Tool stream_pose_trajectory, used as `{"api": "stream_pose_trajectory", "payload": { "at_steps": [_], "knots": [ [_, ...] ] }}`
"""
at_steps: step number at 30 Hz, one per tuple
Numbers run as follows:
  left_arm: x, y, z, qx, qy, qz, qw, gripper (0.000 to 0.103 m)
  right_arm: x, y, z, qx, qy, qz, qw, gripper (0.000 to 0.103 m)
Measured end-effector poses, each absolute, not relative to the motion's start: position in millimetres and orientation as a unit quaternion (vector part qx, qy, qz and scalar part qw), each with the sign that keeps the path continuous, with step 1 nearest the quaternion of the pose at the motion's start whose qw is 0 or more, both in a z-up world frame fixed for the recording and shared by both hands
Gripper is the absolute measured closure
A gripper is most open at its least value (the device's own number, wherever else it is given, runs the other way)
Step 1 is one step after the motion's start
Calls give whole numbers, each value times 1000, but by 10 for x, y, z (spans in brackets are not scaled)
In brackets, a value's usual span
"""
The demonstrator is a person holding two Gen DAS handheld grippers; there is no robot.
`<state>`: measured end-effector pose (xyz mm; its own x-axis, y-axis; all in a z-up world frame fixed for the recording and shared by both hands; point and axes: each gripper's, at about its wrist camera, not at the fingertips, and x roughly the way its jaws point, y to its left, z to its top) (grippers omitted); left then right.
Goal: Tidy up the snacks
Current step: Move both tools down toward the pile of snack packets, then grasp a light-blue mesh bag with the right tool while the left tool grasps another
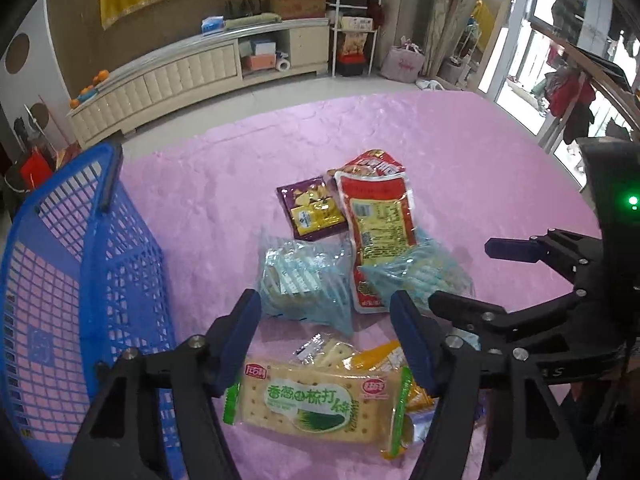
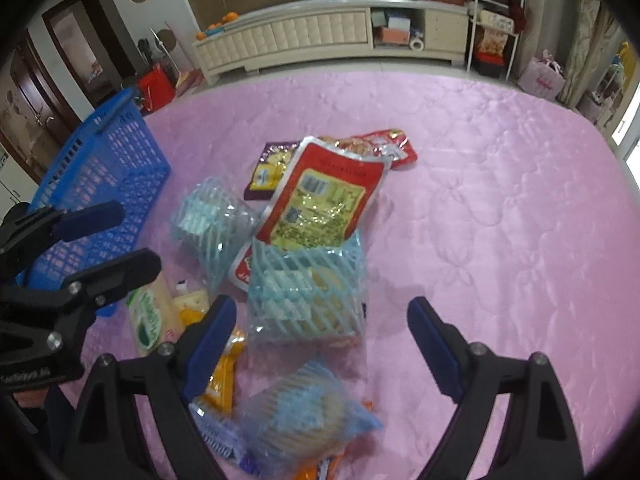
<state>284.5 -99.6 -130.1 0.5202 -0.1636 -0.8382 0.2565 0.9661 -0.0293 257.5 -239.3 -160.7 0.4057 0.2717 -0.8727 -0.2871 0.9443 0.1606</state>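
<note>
Pink cloth [image 1: 460,152]: cracker packet [image 1: 320,408] just below parted left tongs [image 1: 326,340].

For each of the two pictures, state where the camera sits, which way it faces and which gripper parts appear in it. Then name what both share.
Left wrist: on the left gripper, looking down at the green cracker pack; right gripper at right.
Right wrist: on the right gripper, looking down at a blue-striped bag; left gripper at left.
Shared: blue basket, red pouch, pink cloth.
</note>
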Motion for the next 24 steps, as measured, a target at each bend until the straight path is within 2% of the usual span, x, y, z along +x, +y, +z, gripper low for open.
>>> {"api": "stream_pose_trajectory", "payload": {
  "at_steps": [4, 6, 9, 15, 24],
  "knots": [
    [2883, -944, -1381, 49, 477, -109, 871, 38, 2669, -2327, -1766, -11, 536, 171, 827, 15],
    [2908, -926, -1413, 46, 482, -104, 869, 38, 2690, -2302, -1830, -2, 547, 183, 817, 26],
    [2874, -927, -1378, 44, 481, -105, 869, 38, 2678, -2283, -1804, -5, 546, 185, 817, 34],
    [2895, -928, -1364, 48, 481, -102, 870, 38, 2634, -2406, -1774, 14, 534, 193, 823, 39],
    [3064, -970, -1427, 30, 479, -114, 870, 30, 2564, -2774, -1638, 48, 513, 167, 841, 39]
  ]
}}
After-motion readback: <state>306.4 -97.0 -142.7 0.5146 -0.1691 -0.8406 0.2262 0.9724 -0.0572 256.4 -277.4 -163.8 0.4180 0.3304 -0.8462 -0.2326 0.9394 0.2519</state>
